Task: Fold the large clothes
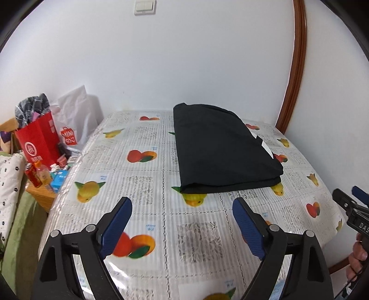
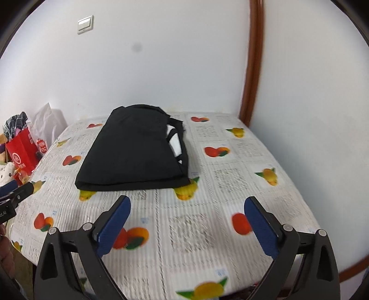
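Black garment (image 1: pixel 221 147), folded into a thick rectangle, lies on the desk (image 1: pixel 143 207) toward its far edge, near the wall; a bit of white shows at its right side. Desk has a fruit-print plastic cover. Left gripper (image 1: pixel 182 221) hangs over the near edge w/ jaws spread wide, nothing btwn them, well short of the garment. Right gripper (image 2: pixel 186 219) likewise: jaws released, empty, cloth apart from its blue pads (image 2: pixel 260 228). Red paper bag (image 1: pixel 38 140) & white plastic bag (image 1: pixel 78 120) stand off the desk's left edge, by clutter on a low wooden stand. Light switch (image 1: pixel 145 6) on the wall above.
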A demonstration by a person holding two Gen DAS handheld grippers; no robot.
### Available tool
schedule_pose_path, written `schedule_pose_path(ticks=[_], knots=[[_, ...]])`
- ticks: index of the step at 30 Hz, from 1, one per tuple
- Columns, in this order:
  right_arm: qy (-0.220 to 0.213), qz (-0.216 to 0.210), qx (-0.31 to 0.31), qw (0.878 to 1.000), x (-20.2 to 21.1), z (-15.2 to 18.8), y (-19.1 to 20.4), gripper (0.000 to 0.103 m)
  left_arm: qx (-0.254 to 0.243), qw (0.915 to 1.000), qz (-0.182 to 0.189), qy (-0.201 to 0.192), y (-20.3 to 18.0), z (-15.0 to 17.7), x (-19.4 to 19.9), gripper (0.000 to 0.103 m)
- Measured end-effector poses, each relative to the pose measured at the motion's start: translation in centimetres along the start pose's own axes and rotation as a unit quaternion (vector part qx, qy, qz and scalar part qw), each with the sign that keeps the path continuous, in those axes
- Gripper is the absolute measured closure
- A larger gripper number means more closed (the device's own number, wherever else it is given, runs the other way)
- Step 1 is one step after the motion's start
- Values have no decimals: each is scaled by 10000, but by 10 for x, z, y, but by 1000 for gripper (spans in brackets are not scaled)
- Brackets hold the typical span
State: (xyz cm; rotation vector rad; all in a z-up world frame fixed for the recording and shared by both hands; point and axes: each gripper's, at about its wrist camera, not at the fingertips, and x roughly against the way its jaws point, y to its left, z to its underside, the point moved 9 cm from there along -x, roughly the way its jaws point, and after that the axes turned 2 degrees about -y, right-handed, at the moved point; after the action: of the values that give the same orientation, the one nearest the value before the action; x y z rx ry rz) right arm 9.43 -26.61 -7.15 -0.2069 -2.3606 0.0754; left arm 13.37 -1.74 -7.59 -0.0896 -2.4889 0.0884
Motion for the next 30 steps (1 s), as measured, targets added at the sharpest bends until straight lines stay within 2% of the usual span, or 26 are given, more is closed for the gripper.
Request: schedule_pose_path(ticks=[7,30], knots=[[-157,130,-132,9997,32,7,-16,1,-109,9998,-19,-193,-11,0,24,5],[-300,187,-204,9992,52,12,-18,1,-222,9994,-32,-274,-26,4,35,5]])
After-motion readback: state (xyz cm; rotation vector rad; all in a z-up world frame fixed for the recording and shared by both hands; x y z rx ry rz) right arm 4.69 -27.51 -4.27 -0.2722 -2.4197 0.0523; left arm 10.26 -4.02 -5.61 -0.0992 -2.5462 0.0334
